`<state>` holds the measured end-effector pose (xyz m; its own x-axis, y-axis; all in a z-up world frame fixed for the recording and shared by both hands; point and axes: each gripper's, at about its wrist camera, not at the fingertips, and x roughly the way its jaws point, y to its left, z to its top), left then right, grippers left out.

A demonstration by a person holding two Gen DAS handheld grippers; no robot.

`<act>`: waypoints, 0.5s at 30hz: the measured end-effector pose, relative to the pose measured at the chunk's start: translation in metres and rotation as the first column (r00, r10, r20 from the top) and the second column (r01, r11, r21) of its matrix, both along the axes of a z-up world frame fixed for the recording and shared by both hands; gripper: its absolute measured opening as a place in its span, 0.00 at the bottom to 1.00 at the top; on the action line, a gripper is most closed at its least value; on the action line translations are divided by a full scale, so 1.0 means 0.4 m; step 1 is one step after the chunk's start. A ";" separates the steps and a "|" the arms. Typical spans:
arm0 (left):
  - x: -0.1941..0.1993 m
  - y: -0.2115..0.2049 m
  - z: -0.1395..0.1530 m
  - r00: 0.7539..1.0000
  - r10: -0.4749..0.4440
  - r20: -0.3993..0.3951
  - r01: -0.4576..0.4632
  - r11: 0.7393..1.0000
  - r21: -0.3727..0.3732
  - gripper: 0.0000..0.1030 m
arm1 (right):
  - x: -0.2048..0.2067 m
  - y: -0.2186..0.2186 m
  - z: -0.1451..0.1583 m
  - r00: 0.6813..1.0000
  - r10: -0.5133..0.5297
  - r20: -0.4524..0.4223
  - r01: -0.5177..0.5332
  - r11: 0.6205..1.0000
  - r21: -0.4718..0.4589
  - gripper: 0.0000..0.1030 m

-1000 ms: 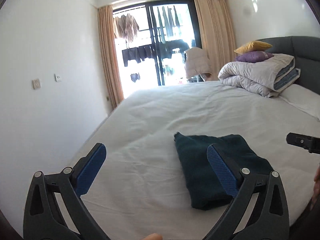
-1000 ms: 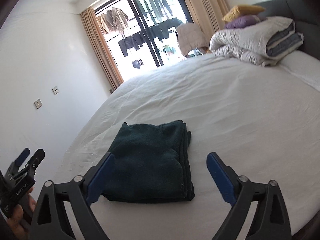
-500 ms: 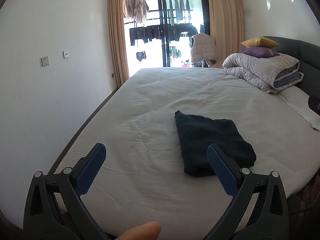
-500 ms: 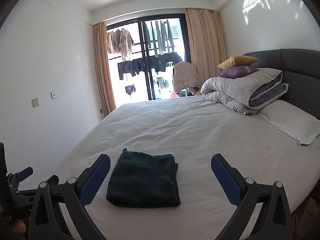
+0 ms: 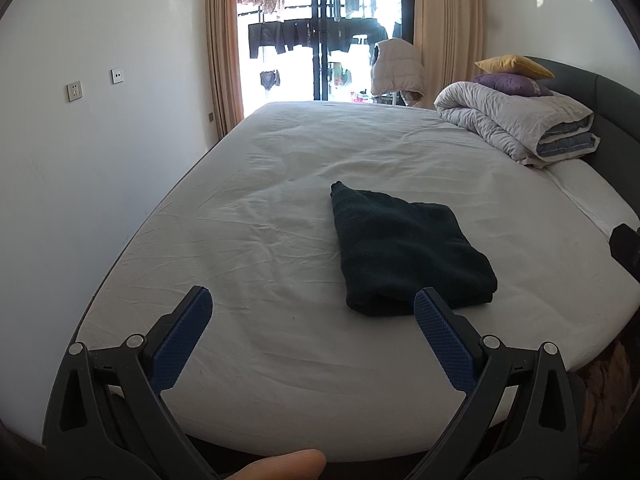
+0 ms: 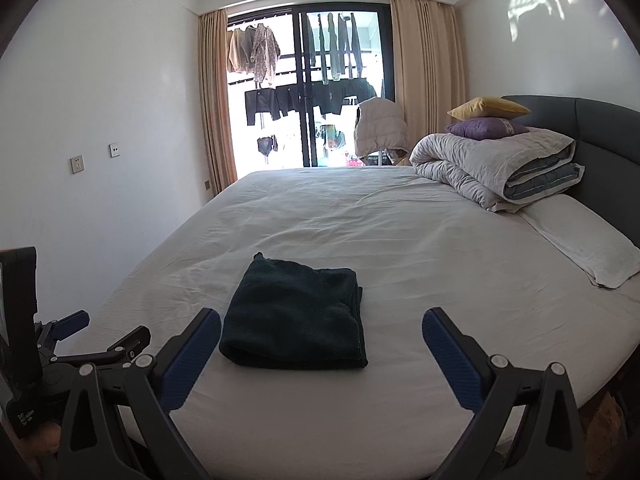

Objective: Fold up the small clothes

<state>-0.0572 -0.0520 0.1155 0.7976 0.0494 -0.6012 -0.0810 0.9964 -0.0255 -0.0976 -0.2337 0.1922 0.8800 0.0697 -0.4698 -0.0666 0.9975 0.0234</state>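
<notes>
left gripper [image 5: 313, 307] jaws spread wide, holding nothing; right gripper [image 6: 321, 327] likewise spread and empty; just beyond them a folded dark green cloth [image 6: 294, 328] lies flat on the white bed [image 6: 400, 240]; further back, a rolled duvet [image 6: 496, 168].
</notes>
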 end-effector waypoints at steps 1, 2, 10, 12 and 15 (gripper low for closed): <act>0.002 0.000 -0.006 1.000 0.000 -0.006 0.000 1.000 -0.004 1.00 | 0.004 0.004 -0.007 1.000 0.003 -0.009 -0.003 1.000 -0.001 1.00; 0.005 0.002 -0.011 1.000 0.003 -0.010 -0.003 1.000 -0.004 1.00 | 0.009 0.007 -0.014 1.000 0.005 -0.018 -0.005 1.000 -0.002 1.00; 0.056 0.016 -0.060 0.998 0.018 -0.057 -0.018 1.000 -0.016 1.00 | 0.042 0.020 -0.061 0.997 0.001 -0.073 -0.002 1.000 -0.005 1.00; 0.070 0.019 -0.072 0.998 0.019 -0.066 -0.020 1.000 -0.019 1.00 | 0.048 0.022 -0.070 0.996 0.000 -0.084 -0.001 1.000 -0.009 1.00; 0.086 0.023 -0.085 0.997 0.022 -0.075 -0.024 0.999 -0.024 1.00 | 0.057 0.024 -0.083 0.995 -0.007 -0.100 0.006 1.000 -0.014 1.00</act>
<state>-0.0226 -0.0429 0.0815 0.7490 0.0514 -0.6605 -0.1063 0.9934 -0.0431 -0.0747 -0.2240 0.1592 0.8290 0.0576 -0.5562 -0.0584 0.9982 0.0164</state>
